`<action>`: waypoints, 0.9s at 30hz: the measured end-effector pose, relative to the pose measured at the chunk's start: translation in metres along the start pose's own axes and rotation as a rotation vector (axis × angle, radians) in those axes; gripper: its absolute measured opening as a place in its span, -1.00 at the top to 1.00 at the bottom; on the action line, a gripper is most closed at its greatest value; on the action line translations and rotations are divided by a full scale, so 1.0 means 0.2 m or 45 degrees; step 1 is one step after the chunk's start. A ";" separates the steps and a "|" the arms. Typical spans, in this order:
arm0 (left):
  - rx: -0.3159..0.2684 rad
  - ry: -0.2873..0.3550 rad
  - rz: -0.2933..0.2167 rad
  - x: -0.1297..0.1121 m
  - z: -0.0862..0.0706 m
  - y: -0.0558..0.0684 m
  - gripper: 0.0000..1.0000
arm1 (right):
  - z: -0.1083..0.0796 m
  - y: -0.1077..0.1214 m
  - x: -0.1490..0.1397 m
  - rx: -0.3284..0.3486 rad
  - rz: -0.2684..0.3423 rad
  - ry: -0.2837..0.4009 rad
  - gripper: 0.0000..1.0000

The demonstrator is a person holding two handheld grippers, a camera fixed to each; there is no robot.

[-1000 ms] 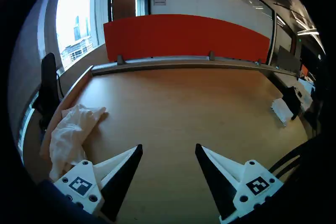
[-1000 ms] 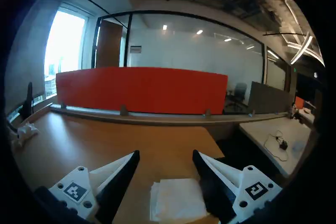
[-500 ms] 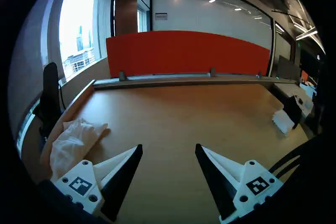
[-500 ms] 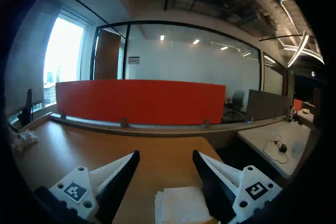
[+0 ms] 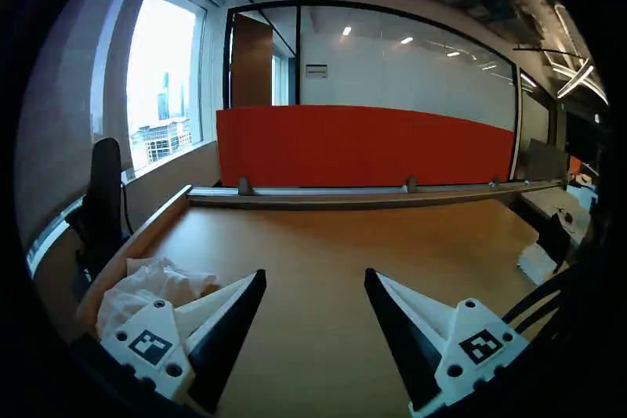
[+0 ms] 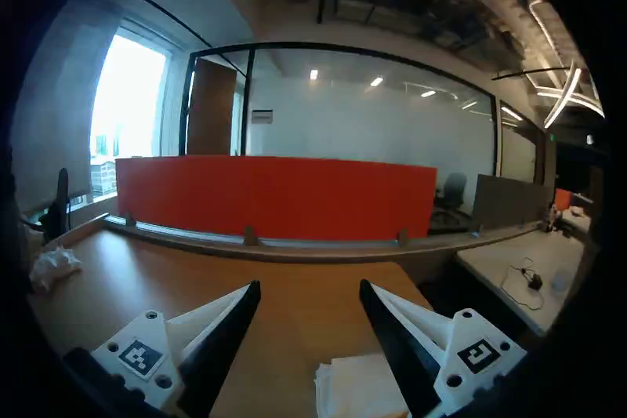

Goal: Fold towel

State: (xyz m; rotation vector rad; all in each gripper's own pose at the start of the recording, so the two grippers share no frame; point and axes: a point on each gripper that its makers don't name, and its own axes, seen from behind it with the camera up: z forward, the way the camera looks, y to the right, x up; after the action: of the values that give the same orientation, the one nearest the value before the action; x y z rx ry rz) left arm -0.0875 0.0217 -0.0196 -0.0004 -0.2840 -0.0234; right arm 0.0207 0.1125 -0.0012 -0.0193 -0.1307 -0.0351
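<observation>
You are raising left gripper (image 5: 313, 273), jaws wide, empty; crumpled towel (image 5: 161, 285) sinking behind left jaw. Right gripper (image 6: 309, 285) wide, empty; folded towel (image 6: 356, 387) slipping low between jaws, likely finished.

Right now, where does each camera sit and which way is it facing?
Left gripper view: rides the left tool, open fingers low in frame, facing across the desk to the red divider; crumpled towel lower left.
Right gripper view: rides the right tool, open, facing the same divider; folded towel on the desk beneath its fingers.
Shared: desk, divider, both towels.
</observation>
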 end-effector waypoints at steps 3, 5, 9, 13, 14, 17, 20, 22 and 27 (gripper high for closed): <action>0.007 0.030 0.000 0.04 0.01 -0.02 -0.86 | 0.00 -0.06 0.04 0.011 -0.008 0.017 -0.95; 0.003 0.052 -0.004 0.07 0.02 -0.03 -0.86 | 0.01 -0.12 0.06 0.025 -0.010 0.026 -0.95; -0.005 0.086 -0.010 0.11 0.04 -0.04 -0.86 | 0.02 -0.23 0.10 0.051 -0.007 0.039 -0.95; -0.011 0.109 -0.007 0.14 0.06 -0.05 -0.86 | 0.03 -0.34 0.13 0.067 0.009 0.043 -0.95; -0.013 0.115 -0.007 0.15 0.06 -0.05 -0.86 | 0.04 -0.36 0.14 0.068 0.015 0.045 -0.95; -0.021 0.138 -0.016 0.18 0.07 -0.06 -0.86 | 0.04 -0.44 0.16 0.067 0.035 0.053 -0.95; -0.027 0.158 -0.024 0.20 0.07 -0.07 -0.86 | 0.04 -0.51 0.17 0.073 0.048 0.057 -0.95; -0.035 0.166 -0.026 0.22 0.07 -0.07 -0.86 | 0.04 -0.55 0.19 0.078 0.053 0.059 -0.95; -0.051 0.183 -0.019 0.24 0.07 -0.08 -0.86 | 0.04 -0.61 0.21 0.087 0.042 0.069 -0.95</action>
State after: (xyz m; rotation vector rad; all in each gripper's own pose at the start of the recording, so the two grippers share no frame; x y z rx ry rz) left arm -0.0461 0.0050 0.0078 -0.0365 -0.1398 -0.0435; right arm 0.0574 -0.0115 0.0148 0.0474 -0.0777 0.0016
